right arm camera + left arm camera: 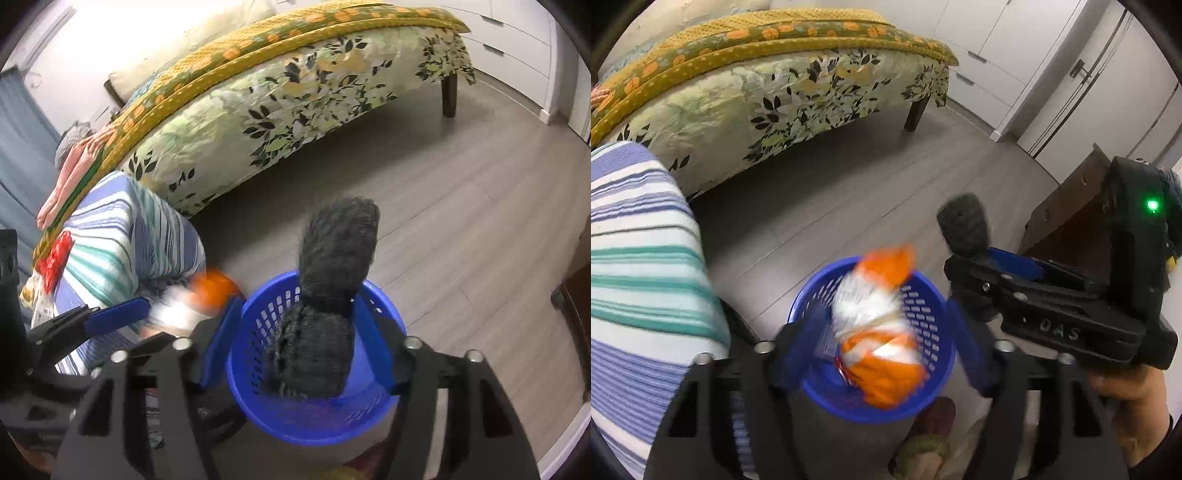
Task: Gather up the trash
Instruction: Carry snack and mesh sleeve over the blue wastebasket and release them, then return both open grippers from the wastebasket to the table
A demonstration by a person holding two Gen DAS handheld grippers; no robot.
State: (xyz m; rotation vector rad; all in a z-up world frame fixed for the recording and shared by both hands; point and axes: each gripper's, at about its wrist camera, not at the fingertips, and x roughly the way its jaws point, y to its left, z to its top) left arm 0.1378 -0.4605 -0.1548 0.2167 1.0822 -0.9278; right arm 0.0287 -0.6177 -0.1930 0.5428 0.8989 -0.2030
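A blue perforated basket [925,325] stands on the grey floor, and it also shows in the right wrist view [258,332]. In the left wrist view my left gripper [882,350] is open above the basket, and an orange and white wrapper [879,332], blurred, is between its blue pads, loose over the basket. In the right wrist view my right gripper [299,347] is open over the basket, and a dark fuzzy piece [328,295] hangs between its fingers, apparently free of them. The wrapper shows blurred at the left [199,295].
A bed [775,92] with a floral sheet and yellow quilt stands behind. A striped cloth-covered stool [639,258] is at the left, with red trash [55,258] on it. White cabinets [997,44] and a brown box [1071,218] stand at the right.
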